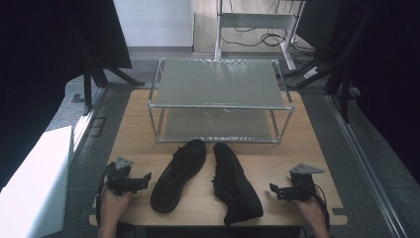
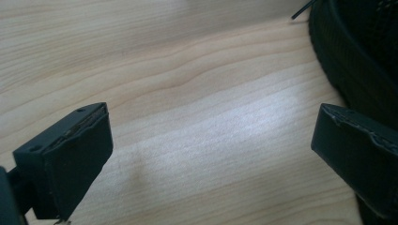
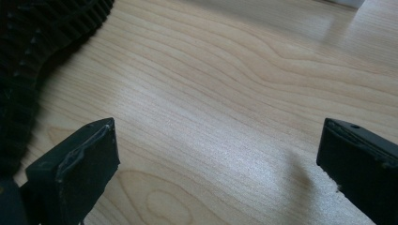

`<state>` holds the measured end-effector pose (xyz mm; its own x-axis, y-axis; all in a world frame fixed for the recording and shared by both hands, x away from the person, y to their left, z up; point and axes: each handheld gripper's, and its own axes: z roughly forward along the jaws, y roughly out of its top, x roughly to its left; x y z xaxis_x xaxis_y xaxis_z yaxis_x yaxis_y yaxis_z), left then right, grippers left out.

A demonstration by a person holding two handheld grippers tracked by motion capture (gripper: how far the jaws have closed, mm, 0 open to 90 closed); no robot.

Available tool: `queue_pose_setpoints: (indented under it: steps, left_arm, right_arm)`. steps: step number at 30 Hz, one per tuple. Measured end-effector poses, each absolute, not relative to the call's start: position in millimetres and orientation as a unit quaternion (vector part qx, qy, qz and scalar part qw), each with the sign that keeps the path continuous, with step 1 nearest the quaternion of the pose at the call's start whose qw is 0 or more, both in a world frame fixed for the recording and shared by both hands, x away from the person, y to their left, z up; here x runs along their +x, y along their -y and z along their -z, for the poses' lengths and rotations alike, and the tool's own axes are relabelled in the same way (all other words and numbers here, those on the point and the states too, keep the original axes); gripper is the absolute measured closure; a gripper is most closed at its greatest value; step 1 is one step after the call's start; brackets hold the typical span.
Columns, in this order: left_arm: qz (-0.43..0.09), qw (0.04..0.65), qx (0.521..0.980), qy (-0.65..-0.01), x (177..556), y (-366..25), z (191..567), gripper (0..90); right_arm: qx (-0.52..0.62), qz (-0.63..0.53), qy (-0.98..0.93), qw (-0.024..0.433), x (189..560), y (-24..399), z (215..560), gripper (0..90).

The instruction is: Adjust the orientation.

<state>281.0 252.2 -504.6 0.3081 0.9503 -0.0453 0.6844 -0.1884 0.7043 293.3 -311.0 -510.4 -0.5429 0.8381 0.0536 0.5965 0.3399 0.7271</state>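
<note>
Shoes first: two black ones lie on the worktop between our grippers, the left shoe (image 1: 178, 175) angled with its toe toward the near edge, the right shoe (image 1: 236, 183) beside it, both just in front of the rack (image 1: 220, 100) that stands at the far edge. We judge the work is at its start, with neither shoe touched and the likely aim being the rack's shelves. The left gripper (image 1: 143, 181) rests near the near-left corner, the right gripper (image 1: 275, 191) near the near-right corner, each aimed inward at its nearer shoe. Both sets of jaws stand wide apart with nothing but bare wood between them; in the left gripper view the shoe's sole (image 2: 356, 61) sits just beyond one jaw. Next we would need to move in and straddle a shoe's side or heel before closing.
</note>
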Motion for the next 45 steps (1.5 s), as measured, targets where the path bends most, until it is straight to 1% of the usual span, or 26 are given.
queue_pose_setpoints:
  steps: [4,14,17,29,45]
  left_arm:
    - [-0.209,0.332,0.74,-0.547,281,-253,505,0.0]
    - [-0.208,0.331,0.734,-0.556,281,-254,503,0.0]
    - [-0.211,0.322,0.739,-0.553,281,-253,503,0.0]
    - [-0.213,0.317,0.746,-0.545,281,-250,503,0.0]
    - [-0.2,0.306,0.772,-0.52,282,-241,508,0.0]
  right_arm:
    - [0.448,-0.362,-0.8,0.169,293,311,510,0.0]
    - [0.445,-0.364,-0.801,0.167,293,309,510,0.0]
    - [0.448,-0.365,-0.799,0.166,293,309,510,0.0]
    - [0.451,-0.373,-0.793,0.168,292,310,508,0.0]
    - [0.452,-0.377,-0.79,0.171,292,309,507,0.1]
